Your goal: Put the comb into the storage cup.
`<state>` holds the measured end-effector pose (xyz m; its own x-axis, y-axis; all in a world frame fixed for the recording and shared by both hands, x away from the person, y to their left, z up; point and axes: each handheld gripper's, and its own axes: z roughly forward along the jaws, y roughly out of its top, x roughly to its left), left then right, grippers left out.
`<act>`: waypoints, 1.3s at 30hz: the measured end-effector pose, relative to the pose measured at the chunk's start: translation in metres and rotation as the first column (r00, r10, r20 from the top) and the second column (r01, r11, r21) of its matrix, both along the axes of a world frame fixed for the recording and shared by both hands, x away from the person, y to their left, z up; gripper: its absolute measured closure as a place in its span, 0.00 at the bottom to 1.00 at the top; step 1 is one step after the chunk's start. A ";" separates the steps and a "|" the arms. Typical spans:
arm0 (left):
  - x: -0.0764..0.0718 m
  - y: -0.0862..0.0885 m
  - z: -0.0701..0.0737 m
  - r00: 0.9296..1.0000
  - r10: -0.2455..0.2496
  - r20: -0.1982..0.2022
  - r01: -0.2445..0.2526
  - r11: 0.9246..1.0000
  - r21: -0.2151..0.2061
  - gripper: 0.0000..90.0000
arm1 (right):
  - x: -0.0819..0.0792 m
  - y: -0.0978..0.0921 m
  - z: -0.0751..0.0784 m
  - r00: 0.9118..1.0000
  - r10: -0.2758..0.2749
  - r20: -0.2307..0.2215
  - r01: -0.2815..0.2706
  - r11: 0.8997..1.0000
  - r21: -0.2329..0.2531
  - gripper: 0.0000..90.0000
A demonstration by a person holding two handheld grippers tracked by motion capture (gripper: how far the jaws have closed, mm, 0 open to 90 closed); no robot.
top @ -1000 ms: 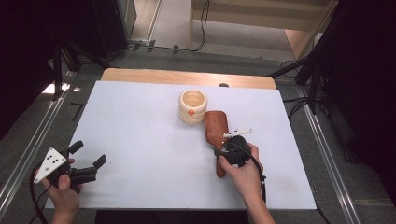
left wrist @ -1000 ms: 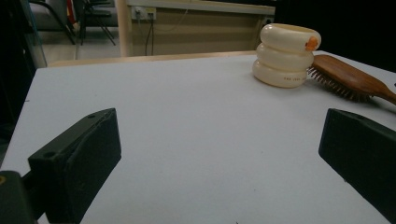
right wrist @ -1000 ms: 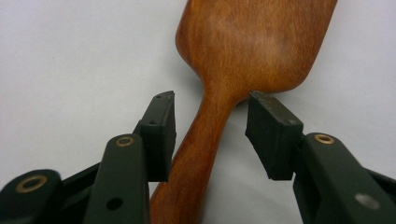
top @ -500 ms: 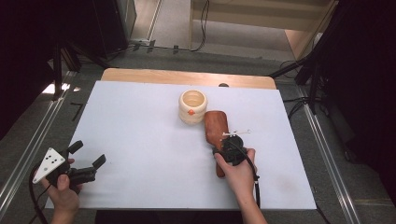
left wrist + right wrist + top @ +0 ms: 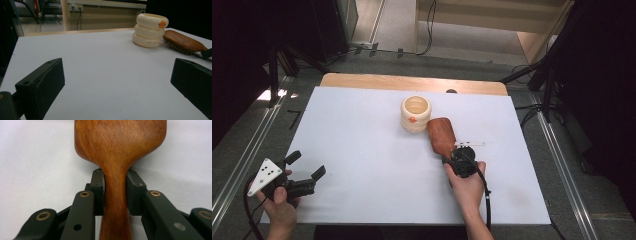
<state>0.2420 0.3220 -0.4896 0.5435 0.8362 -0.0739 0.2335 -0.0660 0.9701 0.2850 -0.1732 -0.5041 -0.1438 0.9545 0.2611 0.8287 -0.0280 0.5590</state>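
Hairbrush [image 5: 441,135] first: from the high view, the wooden brush lies on the white table [image 5: 362,150] right of centre, its head angled up toward the cream ringed cup [image 5: 415,114] and just beside it. Your right gripper [image 5: 452,160] sits at the handle end of the brush, your right hand [image 5: 468,187] behind it. Your left gripper [image 5: 307,167] is well apart from all this, at the table's near left corner, held in your left hand [image 5: 279,207], and its two jaws stand spread with nothing between them.

From the left gripper view, your jaws frame bare table, wide apart at either side. Beyond them, at the far right, the cup [image 5: 149,30] stands upright with a small orange knob at its rim, and the hairbrush [image 5: 183,42] lies bristles down, its head touching or nearly touching the cup's base; you cannot tell which from here.

From the right gripper view, your right gripper [image 5: 115,192] is clamped on the narrow neck of the hairbrush [image 5: 120,142], one pad pressed to each side of the wood, just below where the head widens. The brush's smooth back faces the camera, the white table [image 5: 30,157] lying under it.
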 end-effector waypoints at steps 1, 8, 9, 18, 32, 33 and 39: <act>0.000 0.000 0.000 1.000 0.000 -0.001 0.000 1.000 0.000 0.00 | -0.002 -0.002 -0.001 1.000 -0.012 0.012 0.011 1.000 0.010 0.78; 0.000 0.000 0.000 1.000 -0.001 -0.001 0.001 1.000 0.001 0.00 | -0.005 -0.009 -0.002 0.999 -0.023 0.044 0.022 1.000 0.014 0.78; 0.000 -0.001 0.000 1.000 -0.002 -0.001 0.002 1.000 0.001 0.00 | -0.005 -0.011 -0.002 0.998 -0.016 0.063 0.016 1.000 0.010 0.78; 0.000 -0.002 0.000 1.000 0.000 -0.001 0.000 1.000 0.016 0.00 | -0.008 -0.018 0.008 0.992 -0.003 0.129 0.000 1.000 0.018 0.78; 0.000 -0.006 0.001 1.000 0.003 0.001 -0.003 0.999 0.051 0.00 | -0.017 -0.024 0.027 0.952 0.069 0.298 -0.079 0.997 0.022 0.78; 0.000 -0.006 0.001 1.000 0.003 0.001 -0.003 0.999 0.051 0.00 | -0.017 -0.024 0.027 0.952 0.069 0.298 -0.079 0.997 0.022 0.78; -0.001 -0.011 0.002 1.000 -0.004 0.019 0.002 0.996 0.091 0.00 | -0.021 -0.022 0.032 0.918 0.108 0.382 -0.124 0.992 0.018 0.78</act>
<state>0.2413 0.3105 -0.4872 0.5464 0.8374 0.0128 0.2142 -0.1545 0.9645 0.2641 -0.1953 -0.4717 -0.3491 0.9148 0.2032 0.5533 0.0262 0.8326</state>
